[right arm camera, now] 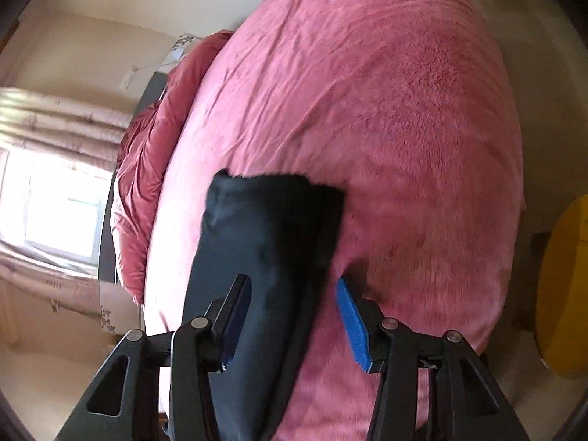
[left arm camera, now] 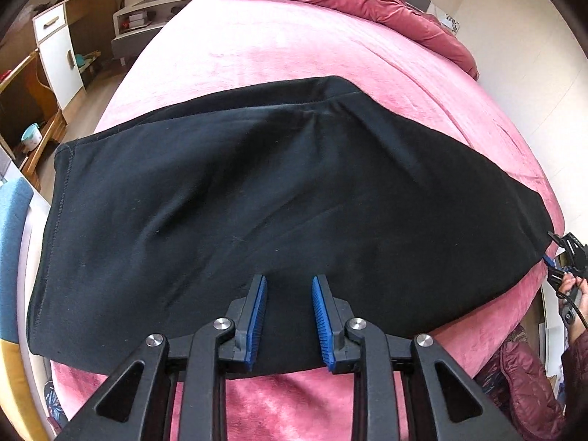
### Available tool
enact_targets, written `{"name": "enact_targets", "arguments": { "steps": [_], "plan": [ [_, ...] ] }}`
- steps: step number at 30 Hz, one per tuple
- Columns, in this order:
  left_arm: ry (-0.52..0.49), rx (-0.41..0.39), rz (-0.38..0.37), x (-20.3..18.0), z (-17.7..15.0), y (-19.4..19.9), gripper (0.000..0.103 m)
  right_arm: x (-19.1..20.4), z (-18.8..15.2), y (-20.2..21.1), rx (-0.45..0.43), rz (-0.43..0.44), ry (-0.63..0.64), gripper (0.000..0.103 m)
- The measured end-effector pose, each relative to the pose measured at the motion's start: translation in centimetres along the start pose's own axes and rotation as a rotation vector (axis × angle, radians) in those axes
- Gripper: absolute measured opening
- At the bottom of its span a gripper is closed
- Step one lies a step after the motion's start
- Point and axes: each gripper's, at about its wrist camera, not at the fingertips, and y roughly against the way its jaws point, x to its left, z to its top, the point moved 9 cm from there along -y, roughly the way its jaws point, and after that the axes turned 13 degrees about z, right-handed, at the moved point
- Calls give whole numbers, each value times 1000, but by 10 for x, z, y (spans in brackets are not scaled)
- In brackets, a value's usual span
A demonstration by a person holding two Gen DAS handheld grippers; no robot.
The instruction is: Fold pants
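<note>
Your pants (left arm camera: 228,198) are matt black knit cloth; the bed (left arm camera: 279,51) wears fuzzy pink plush; your jaws carry ribbed blue rubbery pads (left arm camera: 321,325).

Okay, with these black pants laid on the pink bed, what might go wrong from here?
1. In the right wrist view the right gripper has black pants fabric between its blue pads, yet one pad looks clear of the cloth, so that end may slip out.
2. The left gripper hovers open above the pants, gripping nothing; a pull from the right might drag them askew.
3. The pants lie near the pink plush bed cover's near edge, so they could slide off.
</note>
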Motion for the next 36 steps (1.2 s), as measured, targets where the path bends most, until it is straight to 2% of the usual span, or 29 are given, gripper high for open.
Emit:
{"name": "enact_targets", "arguments": {
  "steps": [2, 4, 8, 10, 12, 16, 20, 23, 30, 36],
  "plan": [
    [2, 2, -12, -3, 0, 1, 27, 1, 3, -7, -12, -6, -2, 48],
    [-12, 6, -9, -10, 2, 0, 27, 2, 14, -12, -22, -16, 8, 42],
    [-25, 1, -23, -18, 6, 1, 27, 11, 19, -13, 5, -54, 73, 20],
    [-22, -5, -46, -19, 7, 4, 27, 32, 19, -8, 15, -35, 143, 19],
    [-18, -3, -76, -23, 9, 5, 27, 61, 15, -3, 32, 24, 209, 18],
    [-13, -9, -120, -32, 14, 8, 27, 129, -16, 3, 115, 109, 395, 18],
    [-4, -15, -162, -37, 20, 10, 27, 193, -76, -5, 241, 183, 575, 18],
    [5, -10, -200, -42, 19, 14, 27, 221, -129, -17, 342, 225, 661, 18],
    [41, 5, -281, -41, 20, 21, 28, 235, -275, -45, 616, 282, 759, 18],
    [103, 35, -378, -44, 25, 18, 29, 212, -378, -84, 825, 218, 848, 18]
  ]
}}
